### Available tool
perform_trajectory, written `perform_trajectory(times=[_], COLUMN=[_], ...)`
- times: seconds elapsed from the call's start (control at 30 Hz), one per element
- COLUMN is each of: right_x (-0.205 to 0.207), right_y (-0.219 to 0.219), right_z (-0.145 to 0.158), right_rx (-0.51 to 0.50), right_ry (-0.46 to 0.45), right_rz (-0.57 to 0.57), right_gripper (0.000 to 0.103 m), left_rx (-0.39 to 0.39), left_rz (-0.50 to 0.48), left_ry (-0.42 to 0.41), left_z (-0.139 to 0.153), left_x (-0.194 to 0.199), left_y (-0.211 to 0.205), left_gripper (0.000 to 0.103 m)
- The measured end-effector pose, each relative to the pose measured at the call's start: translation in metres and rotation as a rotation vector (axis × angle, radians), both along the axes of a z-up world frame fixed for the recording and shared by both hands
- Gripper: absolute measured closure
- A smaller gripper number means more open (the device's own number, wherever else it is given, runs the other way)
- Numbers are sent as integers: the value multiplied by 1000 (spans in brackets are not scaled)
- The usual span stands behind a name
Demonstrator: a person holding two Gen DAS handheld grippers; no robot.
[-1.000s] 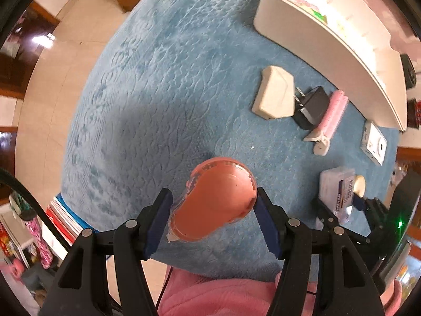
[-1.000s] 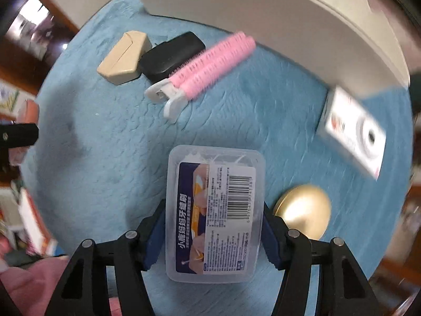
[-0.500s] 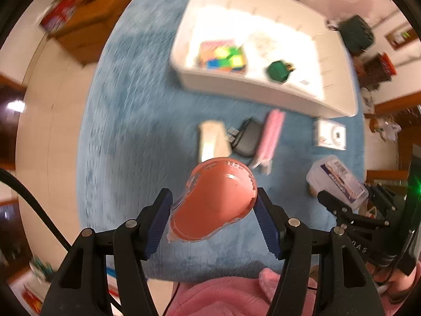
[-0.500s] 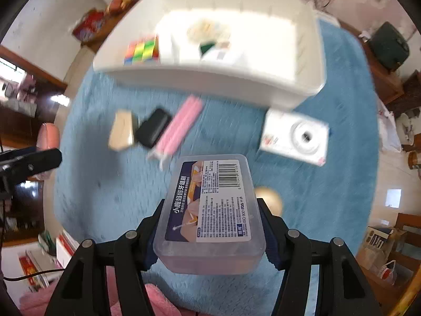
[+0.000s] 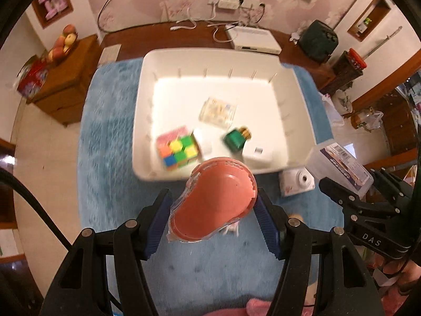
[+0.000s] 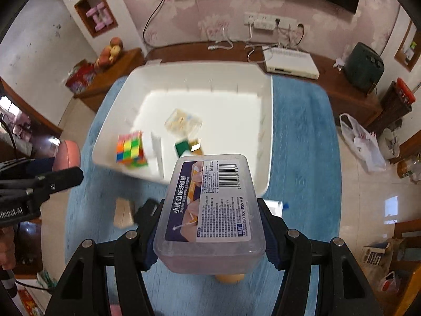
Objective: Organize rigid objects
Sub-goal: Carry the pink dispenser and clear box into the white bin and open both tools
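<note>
Two views were recorded above the blue mat (image 5: 110, 163). Only in the left wrist view was a white camera (image 5: 297, 181) seen beside the white bin (image 5: 147, 100); only in the right wrist view was a beige block (image 6: 123, 212) shown on the mat. Contained in the bin were a colour cube (image 5: 179, 151), a clear packet (image 5: 217, 110) and a green bottle (image 5: 235, 138). A pink tape dispenser (image 5: 215, 200) was clamped in the left gripper (image 5: 213, 223), and a clear floss box (image 6: 210, 205) in the right gripper (image 6: 210, 234), both held above the mat near the bin's front wall.
</note>
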State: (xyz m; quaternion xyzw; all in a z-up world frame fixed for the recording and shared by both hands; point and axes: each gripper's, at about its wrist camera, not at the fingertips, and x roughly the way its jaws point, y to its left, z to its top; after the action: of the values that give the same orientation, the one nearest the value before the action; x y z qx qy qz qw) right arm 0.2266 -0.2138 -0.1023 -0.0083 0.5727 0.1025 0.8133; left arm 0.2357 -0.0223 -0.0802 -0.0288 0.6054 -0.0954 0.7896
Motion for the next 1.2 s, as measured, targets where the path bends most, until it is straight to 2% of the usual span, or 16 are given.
perform_trajectory(times=[0.2,0.4,0.6,0.73,0.97,1.2], right_x=[34,54,69,74,72,63], right_y=[-3,6,10,9,6,5], right_z=[-3,-19,-35,-37,-33,-20], right_rx=[3,-30,-3,13,-6,-16], right_ry=[-46,-85,-63,-68,-69,-85], right_rz=[-20,17,16,5,6,-5], right_gripper=[39,39,39,39,30,30], left_rx=[-60,-108,-174,-205,-193,-167], left_rz=[1,38,125,134,146,140], left_ry=[-46,-100,-133,-158,-159,-183], left_z=[-7,-24,-36,-36,-31,-17], left_x=[32,55,72,76,76,62], left_y=[-5,-4,1,1,0,1], left_gripper=[36,36,36,35,29,26])
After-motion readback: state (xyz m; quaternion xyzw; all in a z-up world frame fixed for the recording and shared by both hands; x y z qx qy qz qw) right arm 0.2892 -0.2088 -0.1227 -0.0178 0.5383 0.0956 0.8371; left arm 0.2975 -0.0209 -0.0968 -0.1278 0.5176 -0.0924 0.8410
